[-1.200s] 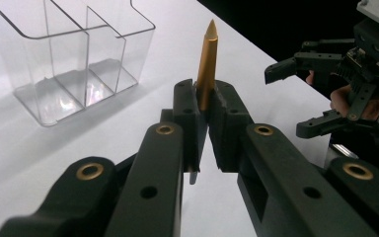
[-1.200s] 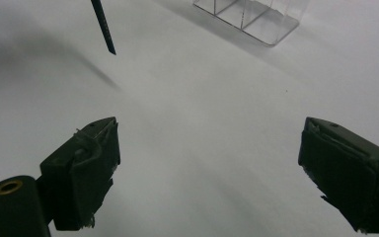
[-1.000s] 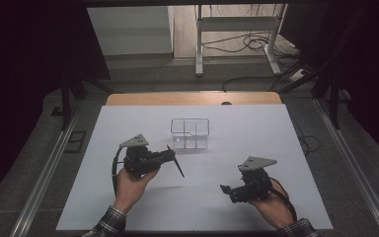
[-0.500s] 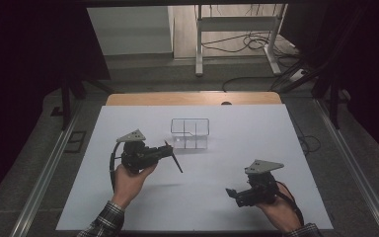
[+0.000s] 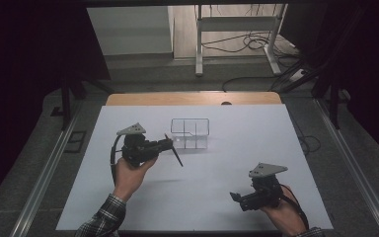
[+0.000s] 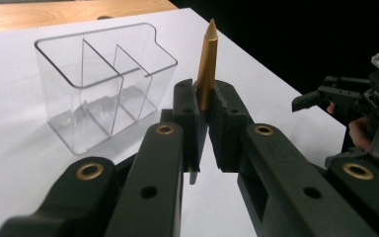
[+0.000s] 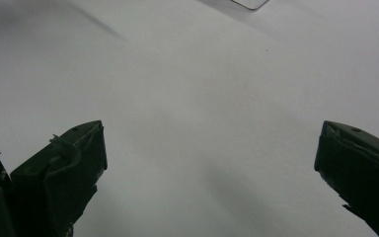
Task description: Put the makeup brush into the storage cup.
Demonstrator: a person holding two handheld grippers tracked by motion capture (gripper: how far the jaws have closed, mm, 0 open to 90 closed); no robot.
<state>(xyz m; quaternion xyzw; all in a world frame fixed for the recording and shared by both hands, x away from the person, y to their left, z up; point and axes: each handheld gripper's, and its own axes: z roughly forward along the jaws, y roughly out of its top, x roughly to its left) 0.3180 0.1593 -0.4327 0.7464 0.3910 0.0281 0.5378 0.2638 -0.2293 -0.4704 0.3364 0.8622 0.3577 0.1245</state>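
— White table point(image 5: 217, 168) is seen under it all. What is held by the left gripper point(image 6: 205, 101)?

— A gold pen point(image 6: 207, 64) is pinched tight between its jaws, tip up. It is held just beside the clear box point(image 5: 190, 132), on the near side.

— And the right gripper point(image 5: 237, 197)?

— It is held well apart from the clear box, near the table's front edge. Its jaws have just been opening and are spread wide, with nothing between them.
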